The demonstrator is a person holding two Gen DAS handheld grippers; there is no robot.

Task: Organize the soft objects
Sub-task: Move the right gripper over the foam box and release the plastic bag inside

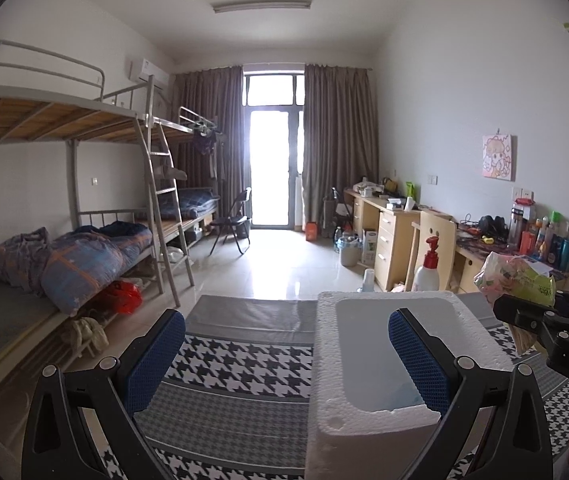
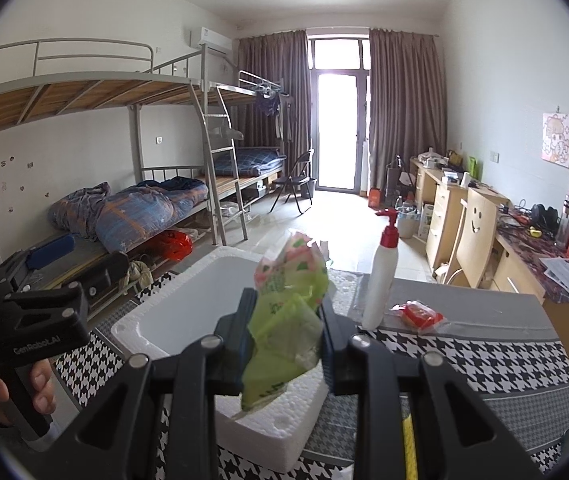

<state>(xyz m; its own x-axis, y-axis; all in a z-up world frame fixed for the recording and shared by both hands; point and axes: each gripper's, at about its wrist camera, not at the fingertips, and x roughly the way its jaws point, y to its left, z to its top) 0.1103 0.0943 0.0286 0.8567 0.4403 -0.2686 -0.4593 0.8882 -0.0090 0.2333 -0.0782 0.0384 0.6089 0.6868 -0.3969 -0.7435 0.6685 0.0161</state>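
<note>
Right wrist view: we see the right gripper (image 2: pixel 286 332) at lower centre, jaws clamped on a green and pink soft packet (image 2: pixel 288 312) that bulges up between the dark pads. Packet sits above the near rim of a white foam box (image 2: pixel 172 312), whose open cavity fills the centre-left of the frame. Box rests on a houndstooth cloth (image 2: pixel 484 364) covering the table. Right of the packet we mark a white pump bottle (image 2: pixel 382 276) with a red top, standing upright, and just beside its base a small red wrapped packet (image 2: pixel 420 314) lying flat on a grey strip. Lower left of this frame: the left gripper (image 2: pixel 64 272), held by a hand (image 2: pixel 8 392) whose fingers wrap its handle.

Left wrist view: we see the left gripper (image 1: pixel 286 360) across the bottom, blue pads wide apart, nothing between them but cloth and the foam box (image 1: pixel 364 440); the right-hand pad overlaps the box's cavity in the picture, contact we cannot tell. Right edge, mid-height: the right gripper (image 1: pixel 524 308) with the same soft packet (image 1: pixel 516 284) sticking out past its tip, above the box's far right corner. Pump bottle (image 1: pixel 426 268) stands behind the box.

Further out: bunk beds (image 1: pixel 64 128) on the left with a rumpled quilt (image 1: pixel 76 264), folding chair (image 1: pixel 236 220) by the bright balcony door (image 1: pixel 270 168), desks (image 1: pixel 396 232) along the right wall.
</note>
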